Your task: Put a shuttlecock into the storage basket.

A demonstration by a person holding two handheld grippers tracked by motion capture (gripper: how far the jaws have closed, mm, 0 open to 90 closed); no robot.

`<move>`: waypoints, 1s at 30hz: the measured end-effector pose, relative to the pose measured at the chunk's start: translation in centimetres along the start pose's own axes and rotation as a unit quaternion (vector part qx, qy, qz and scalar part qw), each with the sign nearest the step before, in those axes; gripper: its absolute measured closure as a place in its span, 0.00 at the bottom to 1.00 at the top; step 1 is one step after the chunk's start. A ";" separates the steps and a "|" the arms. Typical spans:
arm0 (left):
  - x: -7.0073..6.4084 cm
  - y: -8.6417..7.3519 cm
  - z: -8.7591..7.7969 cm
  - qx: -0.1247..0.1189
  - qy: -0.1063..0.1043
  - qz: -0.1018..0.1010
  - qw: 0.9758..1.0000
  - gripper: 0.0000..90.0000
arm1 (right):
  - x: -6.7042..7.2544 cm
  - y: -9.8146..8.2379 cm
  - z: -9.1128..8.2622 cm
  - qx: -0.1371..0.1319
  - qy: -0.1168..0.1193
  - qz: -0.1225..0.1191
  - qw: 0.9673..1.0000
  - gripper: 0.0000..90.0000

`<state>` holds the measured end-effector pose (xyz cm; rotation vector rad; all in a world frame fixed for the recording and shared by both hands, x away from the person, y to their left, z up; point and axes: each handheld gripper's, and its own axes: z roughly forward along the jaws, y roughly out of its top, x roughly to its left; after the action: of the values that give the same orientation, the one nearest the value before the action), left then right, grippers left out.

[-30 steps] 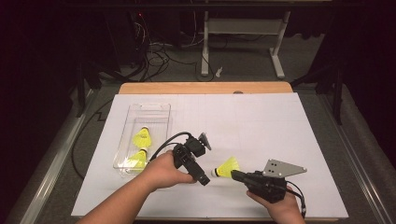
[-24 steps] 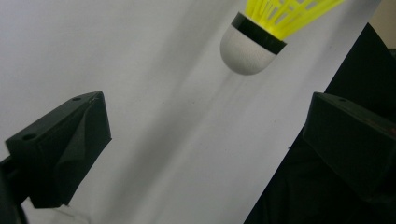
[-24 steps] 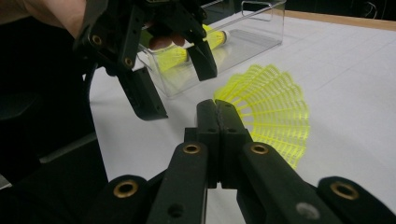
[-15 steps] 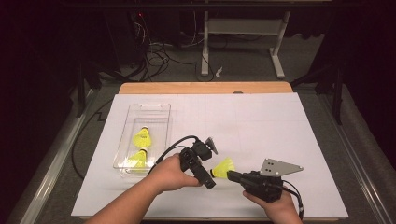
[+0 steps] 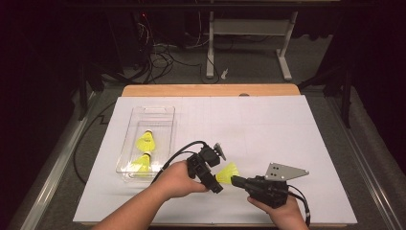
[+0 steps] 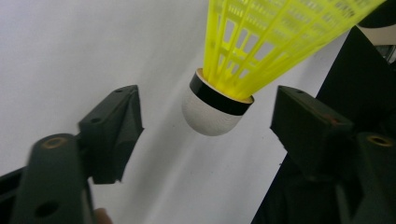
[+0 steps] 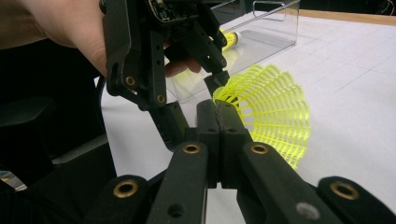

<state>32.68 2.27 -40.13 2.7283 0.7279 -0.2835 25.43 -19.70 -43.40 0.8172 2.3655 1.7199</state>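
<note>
A yellow plastic shuttlecock hangs just above the white sheet, held level by its skirt. My right gripper is shut on the skirt's rim, its jaws pressed together. My left gripper comes in from the left. Its jaws stand on either side of the white cork head, with a gap on each side and no pad touching. These jaws have just been closing around the cork. The left gripper is still open.
A clear plastic box lies at the left of the white sheet with two more yellow shuttlecocks inside. A wooden table edge runs along the back. The right gripper's grey plate sticks out to the right.
My left gripper has shifted right to the shuttlecock, and its jaws now flank the cork and stand narrower. The right gripper and the shuttlecock have stayed put.
</note>
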 end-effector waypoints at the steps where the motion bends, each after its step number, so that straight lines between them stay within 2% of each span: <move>1: 0.0 0.0 0.0 0.000 -0.004 0.001 1.000 0.34 | 0.0 0.0 0.0 0.000 0.000 0.000 1.000 1.00; 8: -0.1 0.0 0.1 0.005 -0.012 0.016 1.000 0.48 | -0.1 0.0 0.0 0.001 -0.001 0.001 1.000 1.00; 11: -0.2 0.0 0.1 -0.001 -0.015 0.013 1.000 0.52 | -0.1 0.0 0.0 0.002 -0.002 0.000 1.000 1.00; 22: -0.1 -0.2 -0.1 0.004 -0.009 0.020 1.000 0.67 | -0.3 -0.1 -0.1 0.001 -0.008 0.002 1.000 1.00; 30: -0.2 -0.3 -0.1 0.007 -0.004 0.025 1.000 0.70 | -0.3 -0.2 -0.1 0.001 -0.012 0.003 1.000 1.00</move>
<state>32.36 2.40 -40.09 2.7527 0.6569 -0.2900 25.63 -19.97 -43.61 0.8415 2.3536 1.7003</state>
